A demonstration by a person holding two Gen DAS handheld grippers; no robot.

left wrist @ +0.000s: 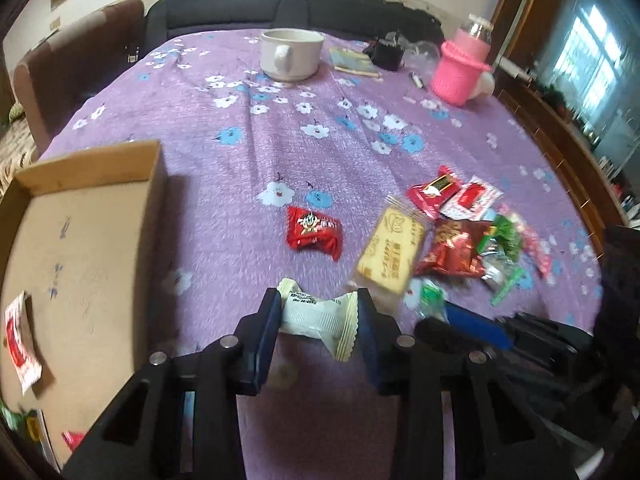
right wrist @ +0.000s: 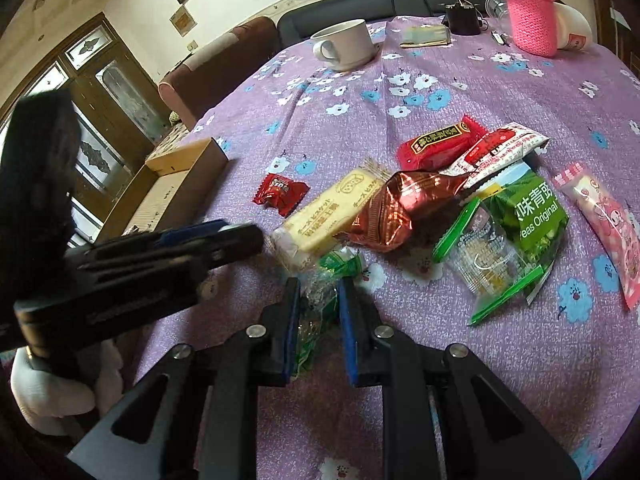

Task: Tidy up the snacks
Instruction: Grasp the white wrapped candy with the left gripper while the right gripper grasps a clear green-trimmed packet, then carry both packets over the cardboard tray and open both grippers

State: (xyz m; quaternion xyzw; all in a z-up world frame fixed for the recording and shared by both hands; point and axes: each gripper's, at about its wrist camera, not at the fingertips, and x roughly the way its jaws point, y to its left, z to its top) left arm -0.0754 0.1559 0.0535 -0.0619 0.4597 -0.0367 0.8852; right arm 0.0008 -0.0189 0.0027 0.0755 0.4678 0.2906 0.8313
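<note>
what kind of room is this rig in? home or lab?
Most likely a home living or dining room. The table wears a purple floral tablecloth, a dark sofa and an upholstered chair stand behind it, and a white mug and loose snack packets sit on top.

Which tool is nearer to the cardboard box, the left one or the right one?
Left. The left tool, gripping a white snack packet, is just beside the cardboard box. The right tool is farther away, at the snack pile.
</note>
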